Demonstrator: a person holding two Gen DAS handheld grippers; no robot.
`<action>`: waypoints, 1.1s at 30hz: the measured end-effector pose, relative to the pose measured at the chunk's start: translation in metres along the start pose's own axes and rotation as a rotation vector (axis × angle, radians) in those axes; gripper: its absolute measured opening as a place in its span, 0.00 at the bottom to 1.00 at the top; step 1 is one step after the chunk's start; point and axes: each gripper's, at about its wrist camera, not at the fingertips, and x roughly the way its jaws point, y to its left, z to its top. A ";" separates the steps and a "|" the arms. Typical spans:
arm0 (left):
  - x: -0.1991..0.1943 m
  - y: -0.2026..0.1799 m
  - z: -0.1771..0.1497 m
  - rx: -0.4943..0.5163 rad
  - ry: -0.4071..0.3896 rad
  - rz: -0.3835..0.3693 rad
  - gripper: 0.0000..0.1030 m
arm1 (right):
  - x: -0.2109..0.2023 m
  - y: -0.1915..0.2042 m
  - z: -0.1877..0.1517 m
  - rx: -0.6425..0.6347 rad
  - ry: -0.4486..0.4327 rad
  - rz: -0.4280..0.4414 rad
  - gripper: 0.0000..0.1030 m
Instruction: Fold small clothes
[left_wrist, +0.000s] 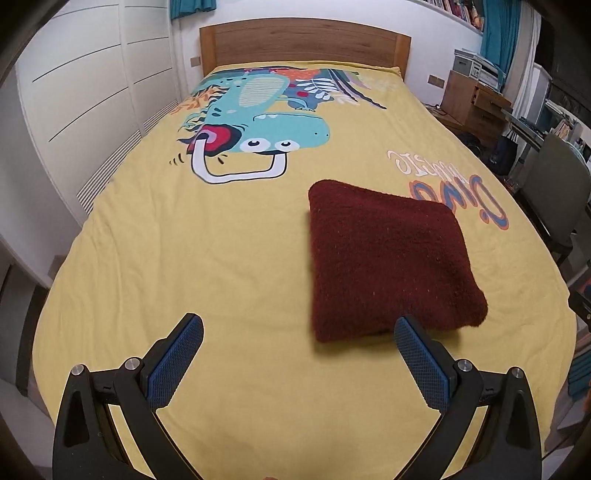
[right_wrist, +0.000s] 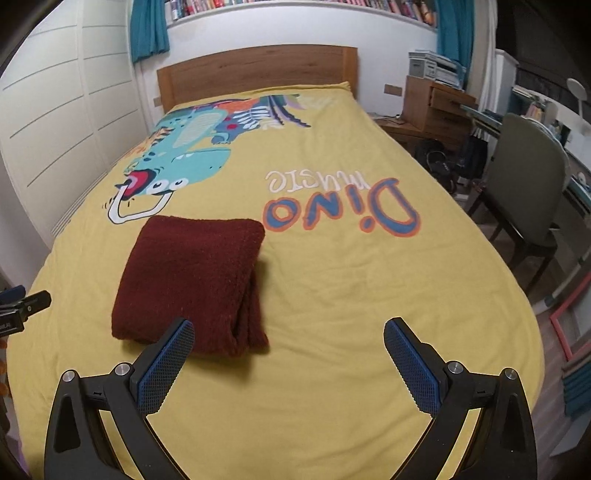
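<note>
The bed (left_wrist: 221, 258) is filling both views, its yellow cover lying flat and nearly wrinkle-free, which is giving a broad, soft surface for folding. On the cover, a dinosaur print (left_wrist: 258, 122) is sitting toward twelve o'clock by the headboard (left_wrist: 303, 44), and the "Dino" lettering (right_wrist: 343, 210) is reading upside down, so the person is evidently standing at the foot of the bed.

The garment (left_wrist: 384, 258), dark red and fleecy, is lying as a compact, squarish bundle. In the left wrist view it is sitting at about three o'clock of centre; in the right wrist view it is at about nine o'clock, its stacked layers showing along the edge nearest the camera and to the right. So it is resting between the two tools, near the foot of the bed, within reach of both. Judging by the layers, the folding is looking finished or close to it.

The left gripper (left_wrist: 299, 354) is hanging above the cover with its jaws spread wide and nothing between them; its right finger is overlapping the bundle's near edge in the picture, though contact cannot be told. The right gripper (right_wrist: 288, 354) is likewise gaping wide and empty, its left finger overlapping the bundle's near edge. Both are probably standing off because the cloth needs no holding now.
</note>
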 end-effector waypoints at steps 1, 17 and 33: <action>-0.002 0.001 -0.003 -0.002 0.001 -0.002 0.99 | -0.004 -0.002 -0.004 0.002 0.003 -0.002 0.99; -0.018 0.022 -0.022 -0.028 0.002 0.038 0.99 | -0.027 0.000 -0.022 -0.011 0.010 -0.028 0.99; -0.022 0.033 -0.023 -0.028 -0.003 0.045 0.99 | -0.030 0.000 -0.017 -0.014 0.011 -0.040 0.99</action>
